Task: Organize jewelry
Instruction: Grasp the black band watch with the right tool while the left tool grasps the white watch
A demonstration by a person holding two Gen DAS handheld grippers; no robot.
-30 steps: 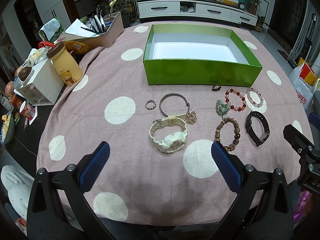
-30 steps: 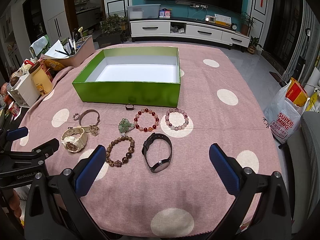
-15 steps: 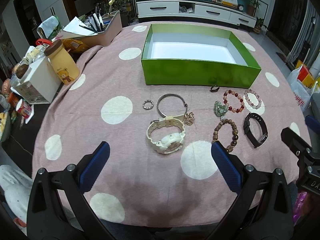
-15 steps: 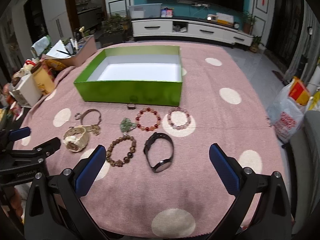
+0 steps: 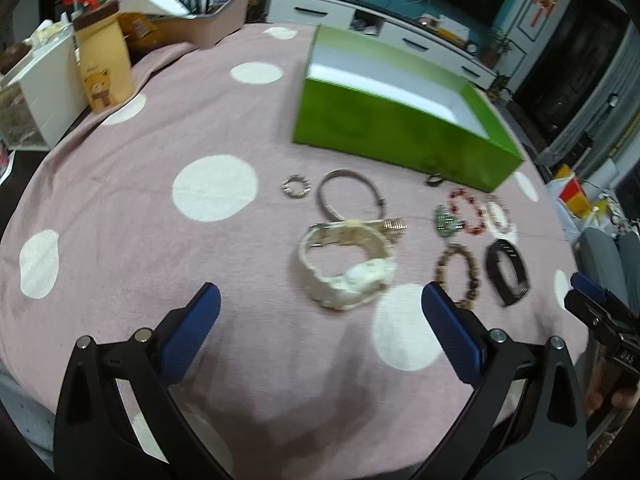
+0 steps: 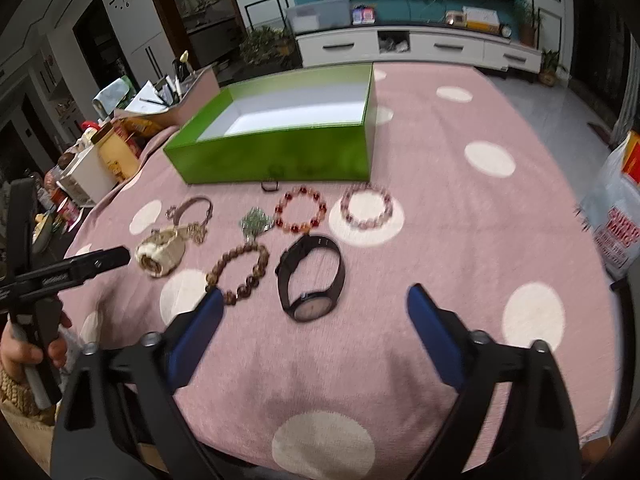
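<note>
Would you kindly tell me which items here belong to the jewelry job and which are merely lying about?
Job: green box, cream watch, black watch, wooden bead bracelet, red bead bracelet, silver bangle.
Lying about: yellow bear bottle, paper-filled tray, shopping bag.

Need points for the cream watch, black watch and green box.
cream watch [image 5: 362,276], left wrist view, on the watch case.
black watch [image 6: 310,308], right wrist view, on the round dial.
green box [image 6: 280,152], right wrist view, on the near outer wall.

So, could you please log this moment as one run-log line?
left gripper: open, over cream watch | right gripper: open, over black watch | green box: no jewelry visible inside
</note>
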